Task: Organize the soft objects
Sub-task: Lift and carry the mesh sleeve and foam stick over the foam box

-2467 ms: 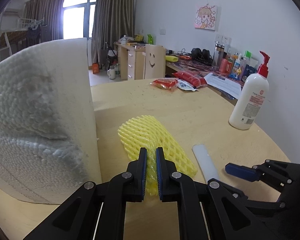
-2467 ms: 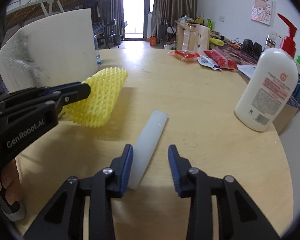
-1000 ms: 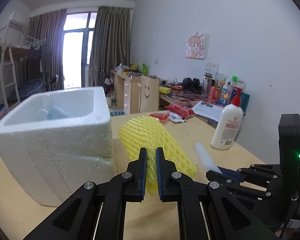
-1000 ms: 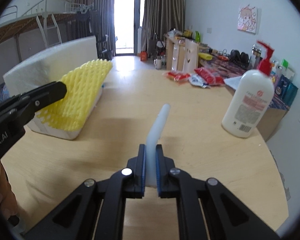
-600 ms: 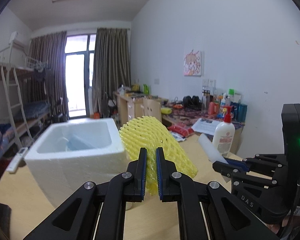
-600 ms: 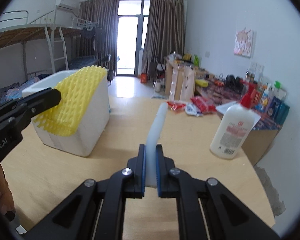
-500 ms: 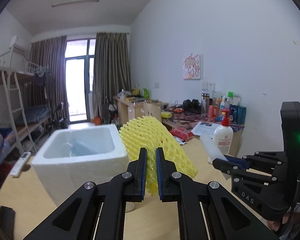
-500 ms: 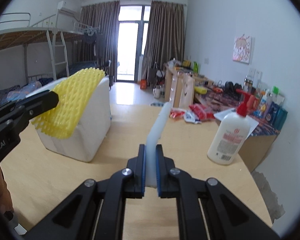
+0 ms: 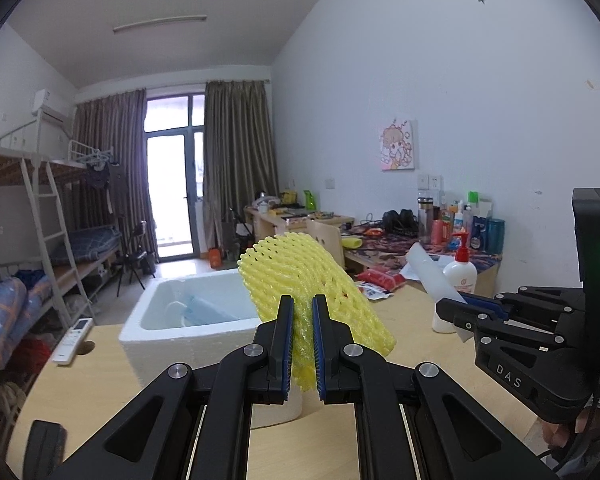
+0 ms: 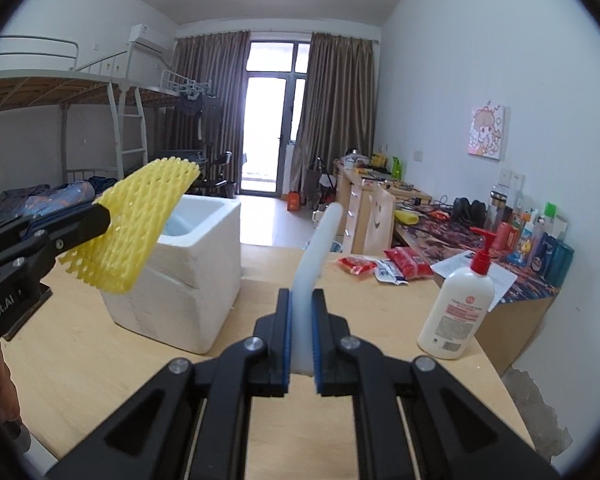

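With the left gripper clenched on the yellow foam net and the right gripper clenched on the white foam strip, each should be carried over the foam box (left of centre) before release.

Backlit daylight, sharp, fisheye-warped edges

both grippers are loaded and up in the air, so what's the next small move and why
Probably carry the left gripper forward over the open foam box and let go there. Its jaws are shut on the yellow foam net, held clear above the table, and the box sits just ahead with soft items already inside.
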